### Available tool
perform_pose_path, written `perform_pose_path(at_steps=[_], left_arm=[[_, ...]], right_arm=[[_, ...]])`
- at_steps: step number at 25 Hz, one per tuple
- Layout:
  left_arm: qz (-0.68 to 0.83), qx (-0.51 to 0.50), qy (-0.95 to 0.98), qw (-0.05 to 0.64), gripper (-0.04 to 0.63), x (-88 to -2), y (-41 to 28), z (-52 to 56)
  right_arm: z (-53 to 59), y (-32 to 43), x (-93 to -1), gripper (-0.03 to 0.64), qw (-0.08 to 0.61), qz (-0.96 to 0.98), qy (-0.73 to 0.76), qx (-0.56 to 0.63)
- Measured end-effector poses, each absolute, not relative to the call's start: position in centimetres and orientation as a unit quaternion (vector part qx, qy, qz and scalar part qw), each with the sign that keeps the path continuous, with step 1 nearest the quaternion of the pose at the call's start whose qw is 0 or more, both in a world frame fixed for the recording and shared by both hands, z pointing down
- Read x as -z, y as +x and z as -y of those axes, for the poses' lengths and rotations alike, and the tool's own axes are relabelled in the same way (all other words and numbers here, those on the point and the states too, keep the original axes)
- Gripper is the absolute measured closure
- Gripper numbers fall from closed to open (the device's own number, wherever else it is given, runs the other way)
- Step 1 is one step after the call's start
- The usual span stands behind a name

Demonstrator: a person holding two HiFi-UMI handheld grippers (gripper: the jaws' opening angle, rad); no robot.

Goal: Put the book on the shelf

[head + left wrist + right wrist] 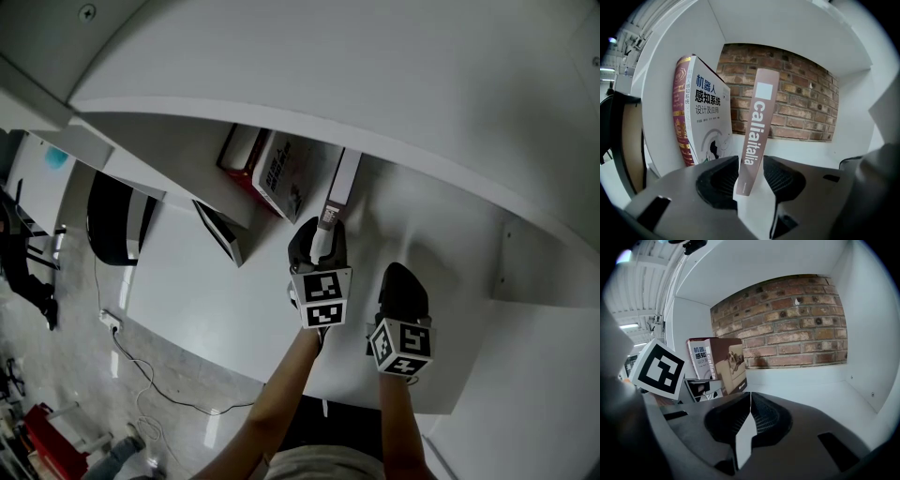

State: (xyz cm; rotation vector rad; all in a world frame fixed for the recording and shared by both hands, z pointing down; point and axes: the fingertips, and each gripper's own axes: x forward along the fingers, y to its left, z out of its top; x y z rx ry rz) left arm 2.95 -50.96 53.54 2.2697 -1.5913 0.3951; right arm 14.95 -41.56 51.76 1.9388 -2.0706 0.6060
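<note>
A thin taupe book (757,126) with a white-lettered spine stands tilted on the white shelf board (431,234), leaning toward a thicker white and red book (701,117). My left gripper (747,165) has its jaws on either side of the thin book's lower spine, with a slim gap on the right side, so it is open. In the head view the left gripper (323,232) reaches in under the thin book (344,178), beside the thicker book (277,173). My right gripper (749,397) is shut on nothing, and hovers over bare board (401,281) to the right.
A brick back wall (787,329) closes the compartment, with white side walls (869,333) and a top board (328,66). Another flat item (220,232) leans in the compartment at the left. A black chair (112,220) and cables (141,375) are on the floor.
</note>
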Motion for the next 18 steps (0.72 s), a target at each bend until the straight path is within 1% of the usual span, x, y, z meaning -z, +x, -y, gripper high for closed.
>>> perform_pose_path(at_steps=[7,9,10,12,14,18], left_arm=[[0.558,-0.109,0.800,0.192,0.436,-51.7,2.0,48.0],[0.549,-0.100,0.805,0.200,0.445,-51.2,2.2,47.0],[0.546,-0.095,0.807,0.203,0.469,-50.9,2.2,46.4],[0.544,-0.091,0.809,0.201,0.547,-50.3,2.3,45.4],[0.541,-0.091,0.814,0.193,0.565,-49.6,2.5,44.5],[0.532,-0.093,0.822,0.184,0.578,-48.4,3.0,42.8]], right_arm=[[41.2,14.7,-50.9,0.600,0.113,0.712,0.663,-0.200],[41.1,14.6,-50.6,0.600,0.111,0.713,0.663,-0.198],[41.0,14.5,-50.5,0.600,0.111,0.714,0.662,-0.198],[40.8,14.3,-50.1,0.600,0.111,0.717,0.660,-0.196],[40.6,14.1,-49.7,0.600,0.108,0.719,0.659,-0.193],[40.1,13.7,-48.9,0.600,0.104,0.725,0.654,-0.189]])
